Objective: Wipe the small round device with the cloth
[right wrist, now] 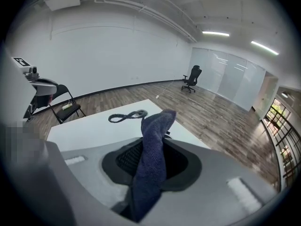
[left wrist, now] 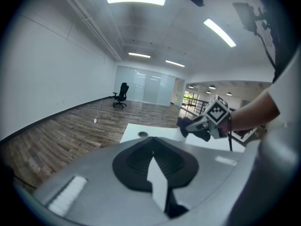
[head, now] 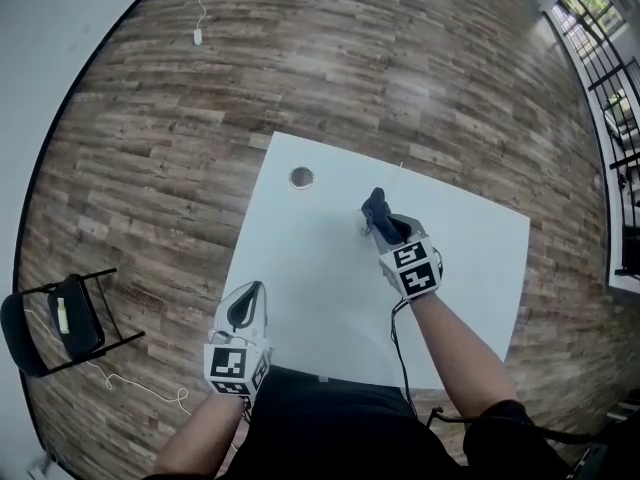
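The small round device point(head: 301, 178) lies on the white table point(head: 330, 298) near its far left corner, and it also shows in the right gripper view as the round device point(right wrist: 137, 113) with a dark loop beside it. My right gripper point(head: 376, 224) hovers over the table's far middle, to the right of the device and apart from it. It is shut on a dark blue cloth point(head: 376, 206), which stands up between the jaws as the cloth point(right wrist: 157, 126). My left gripper point(head: 244, 313) is at the table's front left edge, jaws together with nothing in them.
A black folding chair point(head: 70, 320) with a small object on its seat stands on the wood floor to the left. A white cable point(head: 197, 34) lies on the floor far back. A railing point(head: 610, 78) runs along the right.
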Demonstrator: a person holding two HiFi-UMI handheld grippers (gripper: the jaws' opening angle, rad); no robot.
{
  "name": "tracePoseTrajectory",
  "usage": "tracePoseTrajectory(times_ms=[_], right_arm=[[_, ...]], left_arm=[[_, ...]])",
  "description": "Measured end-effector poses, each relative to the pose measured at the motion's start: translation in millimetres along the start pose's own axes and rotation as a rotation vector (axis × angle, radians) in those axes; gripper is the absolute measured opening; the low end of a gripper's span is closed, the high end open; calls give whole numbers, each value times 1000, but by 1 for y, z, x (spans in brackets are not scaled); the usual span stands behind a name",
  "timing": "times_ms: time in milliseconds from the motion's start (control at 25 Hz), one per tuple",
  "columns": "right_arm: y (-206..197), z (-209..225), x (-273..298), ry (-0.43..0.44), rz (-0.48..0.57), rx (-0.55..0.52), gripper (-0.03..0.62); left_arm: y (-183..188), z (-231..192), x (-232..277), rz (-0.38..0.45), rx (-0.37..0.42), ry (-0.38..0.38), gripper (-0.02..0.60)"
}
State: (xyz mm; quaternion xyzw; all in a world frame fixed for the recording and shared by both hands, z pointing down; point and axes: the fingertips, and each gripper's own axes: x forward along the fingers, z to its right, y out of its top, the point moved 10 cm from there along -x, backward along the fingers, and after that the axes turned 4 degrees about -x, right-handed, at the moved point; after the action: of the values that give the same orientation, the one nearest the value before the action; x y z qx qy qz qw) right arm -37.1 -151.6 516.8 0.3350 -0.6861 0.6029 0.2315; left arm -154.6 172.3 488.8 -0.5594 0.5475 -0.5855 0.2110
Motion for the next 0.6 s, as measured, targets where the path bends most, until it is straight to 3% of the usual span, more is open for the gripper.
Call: tracePoseTrajectory(times_ms=[320,600], right_arm=[[-6,-12,3,57,-13,-33,98],[-43,-30,31,152,-104,78,98]], left_arm=[[-2,10,-5,-4,5,15,8],[-2,5,-24,-24,28,57,6]])
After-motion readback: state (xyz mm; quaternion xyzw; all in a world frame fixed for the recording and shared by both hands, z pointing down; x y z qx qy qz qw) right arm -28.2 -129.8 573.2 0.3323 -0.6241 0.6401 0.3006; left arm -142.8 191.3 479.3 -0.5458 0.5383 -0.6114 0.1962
